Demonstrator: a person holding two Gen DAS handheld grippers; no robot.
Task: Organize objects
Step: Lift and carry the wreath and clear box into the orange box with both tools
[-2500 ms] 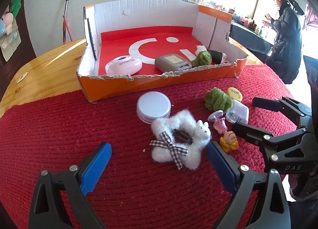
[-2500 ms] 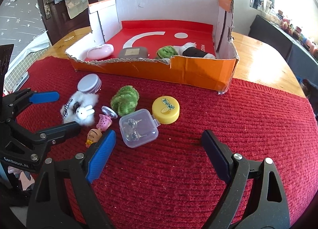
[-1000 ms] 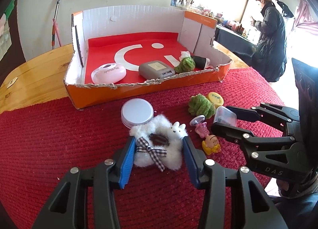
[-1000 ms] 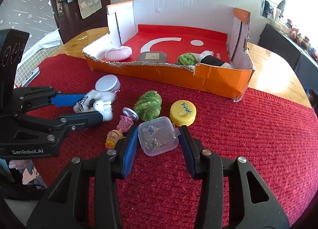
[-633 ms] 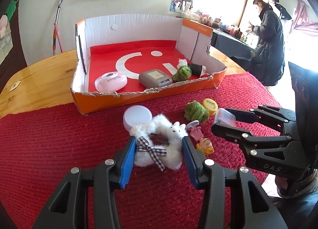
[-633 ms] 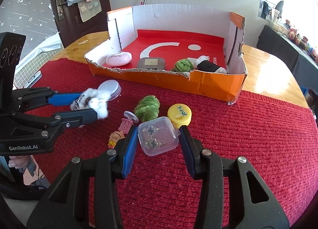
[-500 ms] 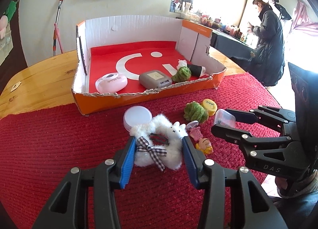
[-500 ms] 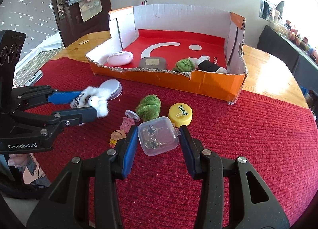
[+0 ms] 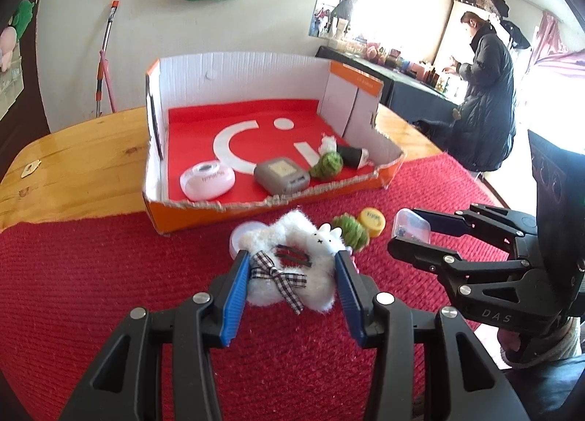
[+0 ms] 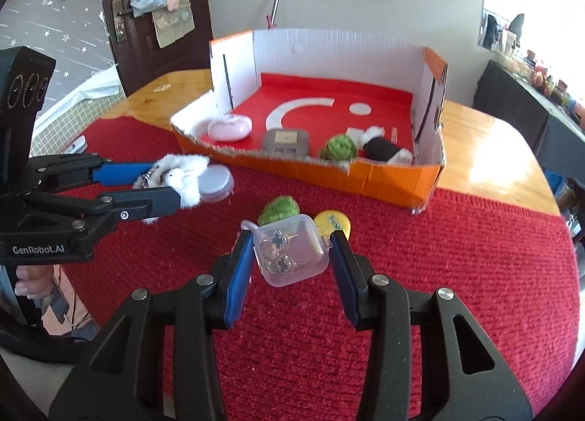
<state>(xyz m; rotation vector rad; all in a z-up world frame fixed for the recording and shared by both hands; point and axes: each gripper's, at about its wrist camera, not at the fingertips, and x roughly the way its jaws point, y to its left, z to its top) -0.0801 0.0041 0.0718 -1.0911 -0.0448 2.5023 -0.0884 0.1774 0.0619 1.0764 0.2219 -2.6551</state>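
White fluffy toy [image 9: 292, 271] clamped in left gripper [image 9: 292, 284]; clear case [image 10: 290, 254] clamped in right gripper [image 10: 291, 267]. Box [image 9: 256, 214] lies straight ahead of both.

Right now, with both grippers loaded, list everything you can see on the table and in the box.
cardboard box: 1, orange outside, white walls, red floor, at the far edge of the mat
pink oval case: 1, in the box, left
grey case: 1, in the box, middle
green yarn ball: 1, in the box, right of the grey case
black-and-white plush: 1, in the box, right end
round tin: 1, silver-white, on the mat before the box
green yarn scrunchie: 1, on the mat
yellow cap: 1, on the mat beside the scrunchie
red mat: 1, over the wooden table
left gripper: shut on white fluffy scrunchie
right gripper: shut on clear plastic box
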